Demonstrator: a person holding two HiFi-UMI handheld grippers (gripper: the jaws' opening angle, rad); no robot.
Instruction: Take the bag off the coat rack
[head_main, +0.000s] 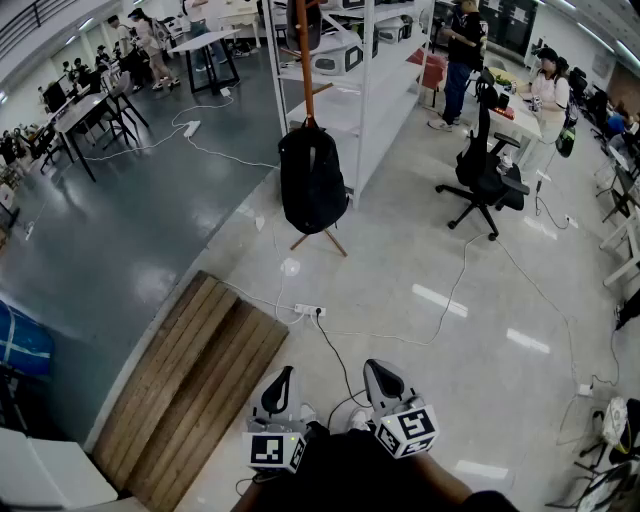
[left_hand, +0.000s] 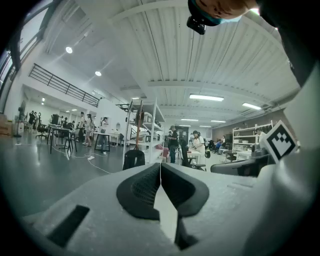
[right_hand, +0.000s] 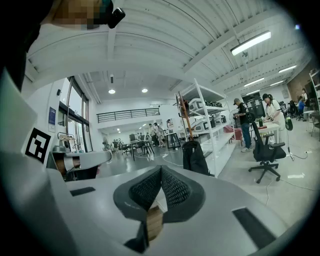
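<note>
A black backpack (head_main: 312, 180) hangs on a wooden coat rack (head_main: 302, 60) that stands on the floor some way ahead, beside a white shelving unit. The same backpack (left_hand: 134, 159) looks small and far off in the left gripper view, and the backpack (right_hand: 194, 157) appears right of centre in the right gripper view. Low in the head view, close to my body, my left gripper (head_main: 284, 377) and right gripper (head_main: 379, 373) are both shut with nothing between their pads. Both are far from the bag.
A white shelving unit (head_main: 345, 90) stands just behind the rack. A black office chair (head_main: 485, 170) is to the right, and a power strip (head_main: 307, 311) with cables lies on the floor ahead. A wooden pallet (head_main: 195, 385) lies at lower left. People stand at tables in the distance.
</note>
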